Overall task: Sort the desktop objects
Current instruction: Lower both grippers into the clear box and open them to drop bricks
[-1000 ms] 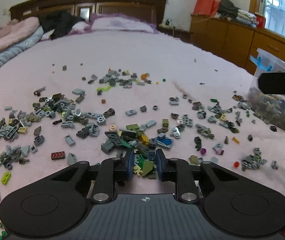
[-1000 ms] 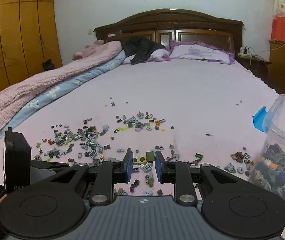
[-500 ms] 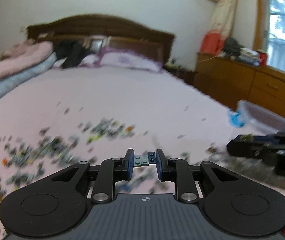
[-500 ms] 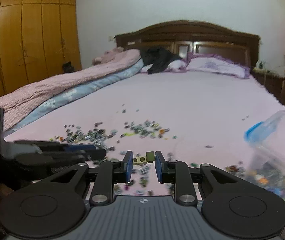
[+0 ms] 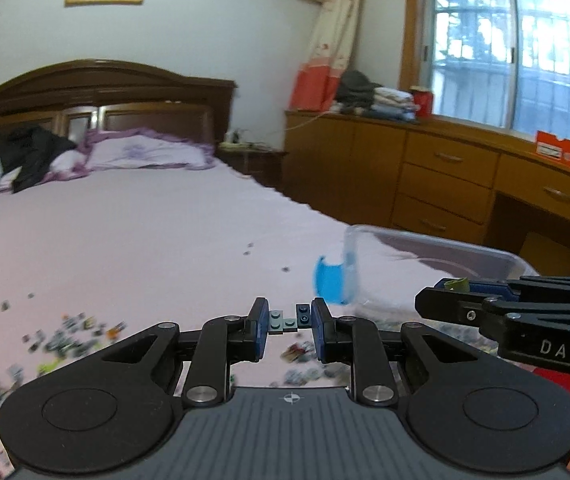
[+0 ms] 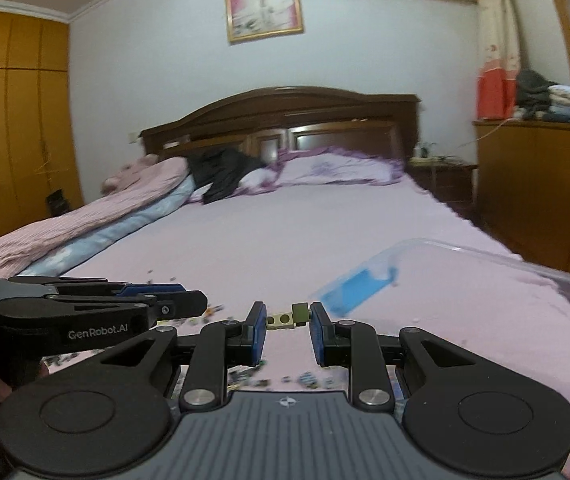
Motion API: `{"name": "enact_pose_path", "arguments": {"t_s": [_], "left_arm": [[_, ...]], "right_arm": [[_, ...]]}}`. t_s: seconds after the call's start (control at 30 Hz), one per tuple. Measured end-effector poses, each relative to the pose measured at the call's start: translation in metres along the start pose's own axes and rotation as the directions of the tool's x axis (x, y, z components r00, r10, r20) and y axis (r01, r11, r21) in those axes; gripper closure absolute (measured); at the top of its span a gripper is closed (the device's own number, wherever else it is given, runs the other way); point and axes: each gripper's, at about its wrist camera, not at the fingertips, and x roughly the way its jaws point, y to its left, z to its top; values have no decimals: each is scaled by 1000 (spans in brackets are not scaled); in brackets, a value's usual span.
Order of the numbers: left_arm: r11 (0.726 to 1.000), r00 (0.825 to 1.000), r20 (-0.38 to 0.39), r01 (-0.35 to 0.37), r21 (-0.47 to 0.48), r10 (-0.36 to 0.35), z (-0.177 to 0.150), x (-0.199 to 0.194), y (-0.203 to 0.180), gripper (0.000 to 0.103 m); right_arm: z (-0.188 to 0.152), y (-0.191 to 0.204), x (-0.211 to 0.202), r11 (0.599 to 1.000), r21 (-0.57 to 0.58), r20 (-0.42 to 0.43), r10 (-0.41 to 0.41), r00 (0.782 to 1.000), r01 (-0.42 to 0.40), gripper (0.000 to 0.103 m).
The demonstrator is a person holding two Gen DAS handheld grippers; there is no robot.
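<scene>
While your left hand-held gripper (image 5: 285, 320) pinches a grey-and-navy studded brick plate (image 5: 288, 319), your right hand-held gripper (image 6: 284, 320) clamps a tan-and-olive brick piece (image 6: 290, 318), both above the pink bed (image 6: 285, 240) beside the clear plastic bin (image 5: 437, 248).

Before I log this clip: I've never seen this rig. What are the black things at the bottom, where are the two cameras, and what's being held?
No robot here: a person carries a two-finger gripper in each hand, each with a fisheye camera looking along its fingers. The left wrist view shows the left gripper shut on a small grey and dark blue brick piece; the right gripper shows at that view's right edge. The right wrist view shows the right gripper shut on a tan and olive brick piece. Below, blurred loose toy bricks lie scattered on the pink bedsheet. A clear plastic bin with a blue latch stands at the right.
</scene>
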Motion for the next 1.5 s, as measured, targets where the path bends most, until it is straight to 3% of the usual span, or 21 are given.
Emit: {"name": "enact_pose_path", "arguments": {"t_s": [0.47,0.73,1.17,1.5], "left_arm": [[983,985,5,169,66,-170,30,70,-60,79],[971,974,-64,220,88,-215,27,102,-89,79],[976,966,-181,202,78,-186,18,126,-101,79],[979,961,-210,197,60,-180,15,127,-98,77]], "right_arm": [[-7,-69,-10,979,71,46,-194,980,191,78],[-26,-102,-22,950,118,25,-295,955,291,78],[-53,-129,-21,901,185,-73,-386,919,393,78],[-63,-130,-15,883,202,-103,-412,905,425,78]]}}
